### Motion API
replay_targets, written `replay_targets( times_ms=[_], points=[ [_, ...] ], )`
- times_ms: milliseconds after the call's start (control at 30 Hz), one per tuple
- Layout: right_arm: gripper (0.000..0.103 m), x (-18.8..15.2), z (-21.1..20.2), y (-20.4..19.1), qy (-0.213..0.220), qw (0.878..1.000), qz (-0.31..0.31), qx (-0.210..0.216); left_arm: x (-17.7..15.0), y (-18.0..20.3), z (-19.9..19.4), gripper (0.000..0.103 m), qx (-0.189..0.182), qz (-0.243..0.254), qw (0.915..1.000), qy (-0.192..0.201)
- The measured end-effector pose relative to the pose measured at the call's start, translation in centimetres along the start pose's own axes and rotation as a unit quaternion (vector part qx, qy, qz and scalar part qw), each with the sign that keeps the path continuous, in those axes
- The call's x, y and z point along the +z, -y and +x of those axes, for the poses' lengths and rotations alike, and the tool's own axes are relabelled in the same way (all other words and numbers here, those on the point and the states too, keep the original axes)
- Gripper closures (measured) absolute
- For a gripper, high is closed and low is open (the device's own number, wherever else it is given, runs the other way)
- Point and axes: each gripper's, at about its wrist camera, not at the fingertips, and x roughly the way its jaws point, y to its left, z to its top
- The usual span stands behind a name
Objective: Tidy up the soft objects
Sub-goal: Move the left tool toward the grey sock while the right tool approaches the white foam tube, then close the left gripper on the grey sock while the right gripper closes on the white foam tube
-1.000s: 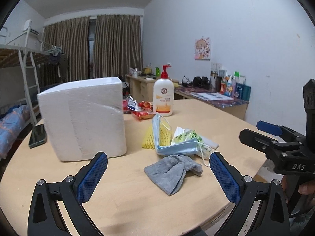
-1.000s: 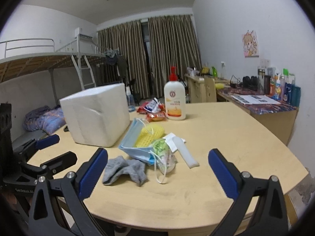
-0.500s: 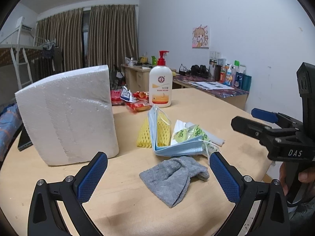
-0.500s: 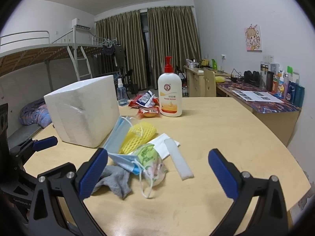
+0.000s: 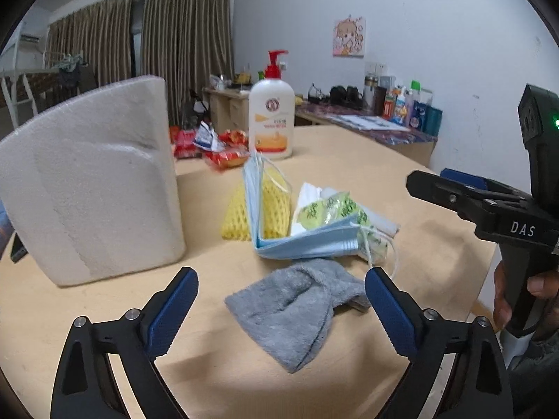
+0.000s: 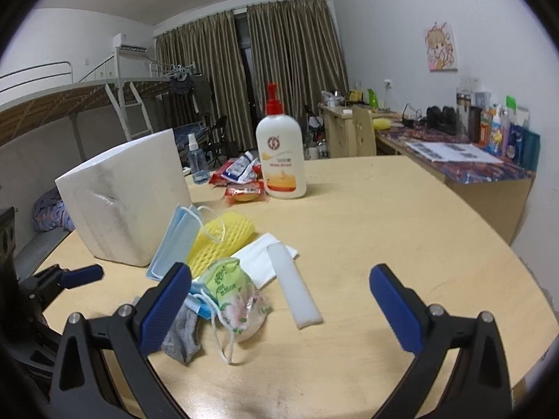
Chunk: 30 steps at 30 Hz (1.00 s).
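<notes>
two tools angled down over table (image 5: 349, 146), left tool (image 5: 281, 300) closing above grey sock (image 5: 297, 310)

"das" in white letters on right gripper (image 5: 464, 188) body; bottle label unreadable.

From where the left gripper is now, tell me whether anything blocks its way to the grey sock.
Nothing visible does. The grey sock lies flat on the table, directly ahead of the left gripper, whose jaws are closing slightly with nothing between them yet. The blue face mask lies just beyond the sock, not in front of it.
</notes>
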Motion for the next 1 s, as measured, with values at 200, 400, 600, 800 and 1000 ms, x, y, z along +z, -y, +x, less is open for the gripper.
replay_targets(
  times_ms=[200, 400, 600, 800, 1000],
  points=[
    [0.000, -0.5, 2.0, -0.3, -0.045, 0.999, -0.020, -0.003, -0.1, 0.4, 1.4, 0.030, -0.013, -0.006, 0.9997, -0.021],
    [0.019, -0.6, 3.9, 0.5, -0.088, 0.996, -0.022, 0.019, 0.1, 0.4, 2.9, 0.037, -0.013, -0.009, 0.9984, -0.054],
    [0.028, -0.7, 5.2, 0.3, -0.114, 0.992, -0.046, 0.012, -0.2, 0.5, 3.3, 0.044, -0.015, -0.008, 0.9978, -0.063],
    [0.041, -1.2, 5.7, 0.4, -0.131, 0.990, -0.052, 0.014, -0.6, 0.3, 3.4, 0.053, -0.028, -0.005, 0.9965, -0.079],
    [0.042, -1.0, 5.9, 0.5, -0.134, 0.989, -0.057, 0.005, -0.7, 0.3, 3.5, 0.066, -0.033, -0.004, 0.9957, -0.086]
  ],
)
